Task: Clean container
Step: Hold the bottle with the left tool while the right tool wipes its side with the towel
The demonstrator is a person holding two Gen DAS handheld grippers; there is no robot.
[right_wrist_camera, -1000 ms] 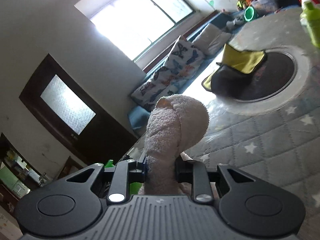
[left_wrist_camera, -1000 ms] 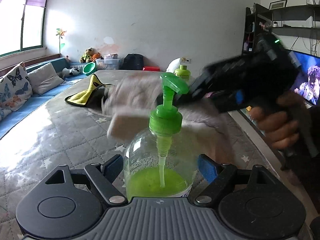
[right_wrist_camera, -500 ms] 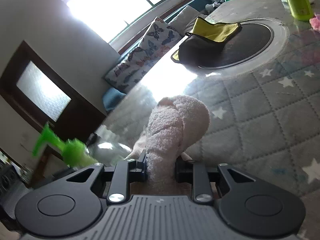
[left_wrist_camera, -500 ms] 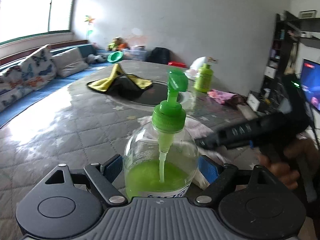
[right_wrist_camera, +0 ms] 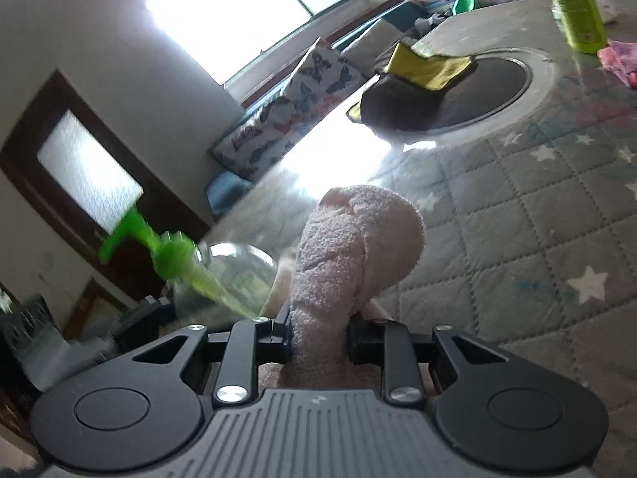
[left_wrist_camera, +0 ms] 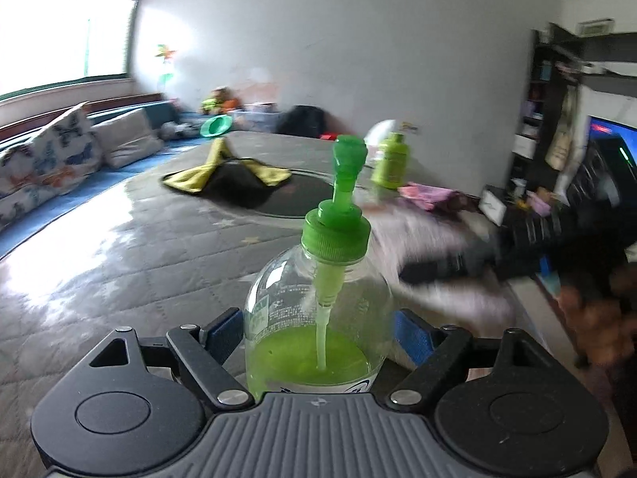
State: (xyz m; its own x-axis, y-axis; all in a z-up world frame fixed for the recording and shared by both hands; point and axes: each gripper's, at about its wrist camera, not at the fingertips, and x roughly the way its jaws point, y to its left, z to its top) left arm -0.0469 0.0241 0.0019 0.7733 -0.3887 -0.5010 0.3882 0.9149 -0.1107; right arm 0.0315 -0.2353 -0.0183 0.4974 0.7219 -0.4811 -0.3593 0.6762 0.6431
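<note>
So the pump bottle sits clamped between the blue pads of the left gripper, gripped around its wide belly, held above the table. It's clear thin plastic, roughly a third full of green liquid, so I'd guess it's light, a bit squishy if squeezed hard, and slippery once damp. The belly is the sensible place to hold it, since the green pump head looks like it would just twist or plunge. The right gripper is closed tight on a rolled pink towel, soft and floppy, so wiping pressure has to come from pushing the wad against the bottle. In the left view that towel is a motion-blurred smear just right of the bottle, and I can't tell if it's actually touching. The table has a grey quilted cover with stars, probably grippy, with a yellow cloth and 1 more green bottle farther back.
</note>
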